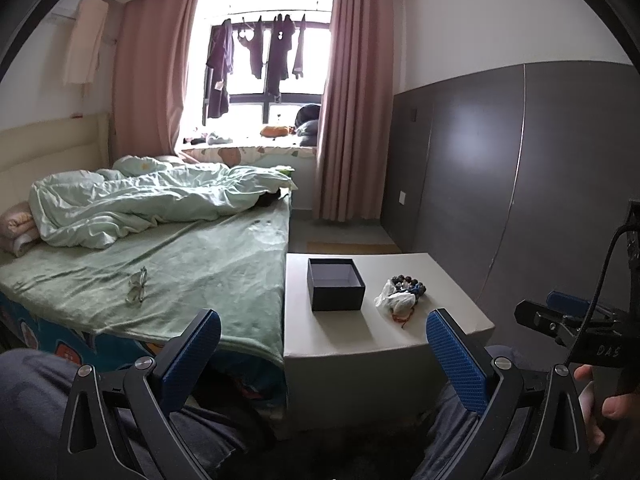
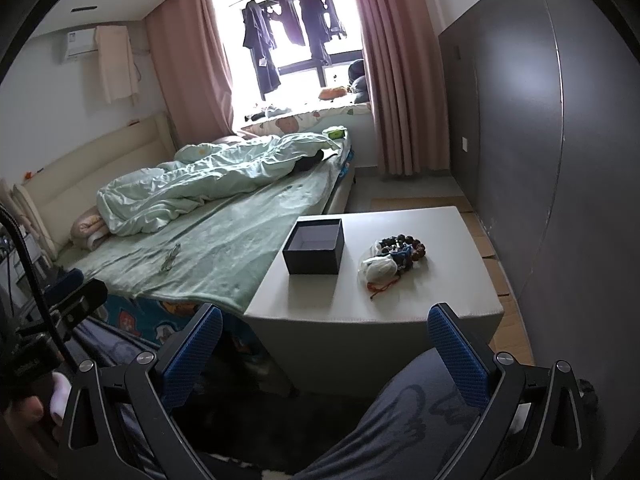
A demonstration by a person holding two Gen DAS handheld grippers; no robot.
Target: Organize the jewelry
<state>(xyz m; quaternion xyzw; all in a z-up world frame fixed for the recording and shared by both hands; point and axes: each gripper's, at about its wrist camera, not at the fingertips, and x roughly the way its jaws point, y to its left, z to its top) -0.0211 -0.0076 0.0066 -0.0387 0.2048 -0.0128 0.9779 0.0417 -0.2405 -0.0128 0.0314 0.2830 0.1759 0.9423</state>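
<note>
Beaded jewelry point(image 2: 394, 254) lies ahead, right of the box point(image 2: 314, 246), nearer my right gripper point(image 2: 326, 344); both jaws spread.

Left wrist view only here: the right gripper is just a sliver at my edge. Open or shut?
Observer: Open. The right gripper has its blue pads spread, with nothing between them.
Operator: Where is it relative to the jewelry?
Observer: Short of the table. The person's knee shows between its fingers, and the jewelry pile lies ahead, slightly right of centre.
Operator: Anything right of the table?
Observer: Flat cardboard on the floor, between the table and the grey wall.
</note>
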